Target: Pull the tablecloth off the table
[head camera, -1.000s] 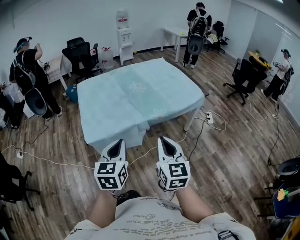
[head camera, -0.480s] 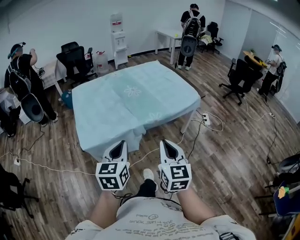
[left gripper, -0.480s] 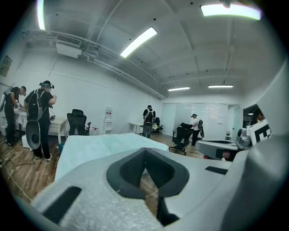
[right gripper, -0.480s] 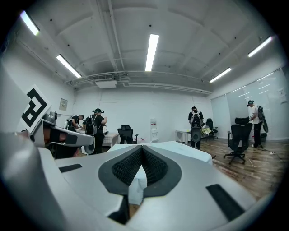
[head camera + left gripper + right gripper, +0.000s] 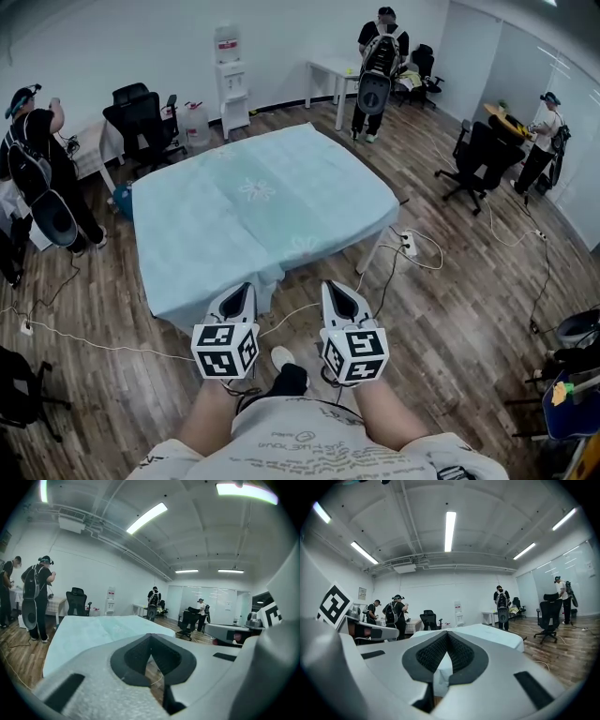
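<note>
Since a second ago you have walked up to the table: in the head view the cloth (image 5: 253, 202) has slid left and nearer. It covers the whole top, nothing stands on it, and its near hem (image 5: 267, 277) hangs just ahead of your tips.

The left gripper (image 5: 240, 289) and right gripper (image 5: 334, 287) are both fully closed and hold nothing. Each gripper view shows the pads pressed together, with cloth or floor beyond them.

The cloth looks thin, light and limp. Expect it to bunch and drape rather than come off as a sheet, and to slide easily over the top. Pinch it too shallowly and it may slip out.

Spread the jaws first. Then take the hanging near hem, one gripper on each side and well apart, with a good fold of fabric in each.
</note>
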